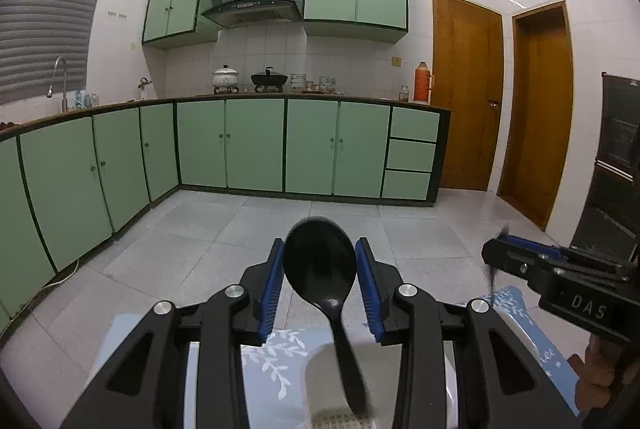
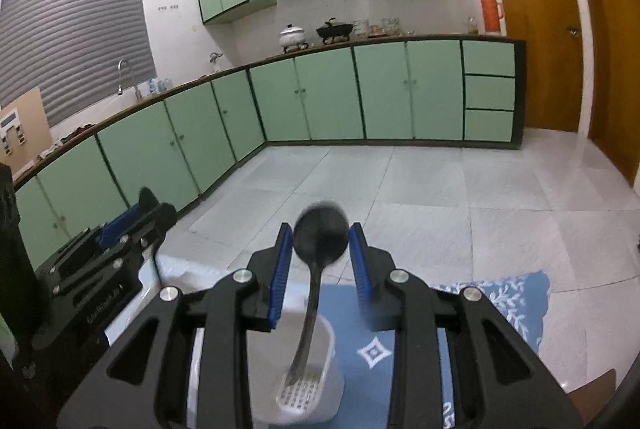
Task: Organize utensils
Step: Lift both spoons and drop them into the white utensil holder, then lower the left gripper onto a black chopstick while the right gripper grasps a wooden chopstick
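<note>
Spoon (image 2: 320,241) upright in white holder (image 2: 316,381), bowl between right gripper (image 2: 320,261) jaws, open, seemingly clear; left gripper (image 1: 320,269) alike.

spoons — 1 black spoon (image 2: 320,235) | holders — 1 white utensil holder (image 2: 316,385) | doors — 2 | drawers — 3

A kitchen with green cupboards (image 1: 256,145) low and high, white tiled walls (image 1: 256,47) and a pale grey tiled floor (image 2: 440,197). Two brown wooden doors (image 1: 466,93) stand at the right — a grey window blind (image 2: 76,25) hangs at the left.
</note>
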Tool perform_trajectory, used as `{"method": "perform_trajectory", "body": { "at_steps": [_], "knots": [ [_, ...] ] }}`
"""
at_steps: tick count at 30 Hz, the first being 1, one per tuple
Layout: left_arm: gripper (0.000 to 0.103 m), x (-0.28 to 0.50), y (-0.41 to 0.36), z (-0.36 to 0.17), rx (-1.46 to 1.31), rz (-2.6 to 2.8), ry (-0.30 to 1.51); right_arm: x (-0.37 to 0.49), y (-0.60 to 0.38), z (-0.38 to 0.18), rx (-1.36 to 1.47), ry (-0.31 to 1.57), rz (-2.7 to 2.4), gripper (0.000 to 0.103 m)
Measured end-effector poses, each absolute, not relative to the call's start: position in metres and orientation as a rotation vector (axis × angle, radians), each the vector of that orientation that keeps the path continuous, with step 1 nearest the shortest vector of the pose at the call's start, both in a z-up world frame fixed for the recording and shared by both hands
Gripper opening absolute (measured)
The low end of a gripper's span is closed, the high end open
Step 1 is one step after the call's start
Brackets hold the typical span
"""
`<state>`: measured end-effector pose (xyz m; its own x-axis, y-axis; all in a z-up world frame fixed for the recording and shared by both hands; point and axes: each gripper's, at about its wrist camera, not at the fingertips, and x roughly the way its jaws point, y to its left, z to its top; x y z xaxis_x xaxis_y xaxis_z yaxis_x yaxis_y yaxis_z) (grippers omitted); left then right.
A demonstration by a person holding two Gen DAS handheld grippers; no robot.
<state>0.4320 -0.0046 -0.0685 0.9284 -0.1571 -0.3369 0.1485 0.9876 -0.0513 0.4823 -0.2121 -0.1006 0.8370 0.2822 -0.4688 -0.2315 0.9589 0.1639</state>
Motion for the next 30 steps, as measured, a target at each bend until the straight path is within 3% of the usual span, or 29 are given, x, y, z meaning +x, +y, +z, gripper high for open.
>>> {"method": "perform_trajectory", "body": {
  "at_steps": [4,6,8,14,20,30],
  "knots": [
    [0.036,0.411,0.003,-0.063,-0.024,-0.162,0.346,0.464,-0.219,-0.096,0.119,0.512,0.283,0.032],
    [0.041,0.399,0.007,-0.059,-0.025,-0.165,0.345,0.448,-0.224,-0.095,0.129,0.517,0.282,0.037],
    [0.05,0.378,0.011,-0.055,-0.024,-0.165,0.358,0.428,-0.23,-0.095,0.142,0.526,0.275,0.046],
    [0.059,0.311,0.025,-0.067,-0.04,-0.165,0.459,0.347,-0.24,-0.117,0.137,0.578,0.269,0.069],
    [0.07,0.241,0.027,-0.116,-0.025,-0.165,0.63,0.262,-0.241,-0.163,0.149,0.71,0.231,0.081],
    [0.076,0.164,0.021,-0.17,-0.026,-0.193,0.809,0.176,-0.223,-0.202,0.094,0.817,0.221,0.082]
  ]
}}
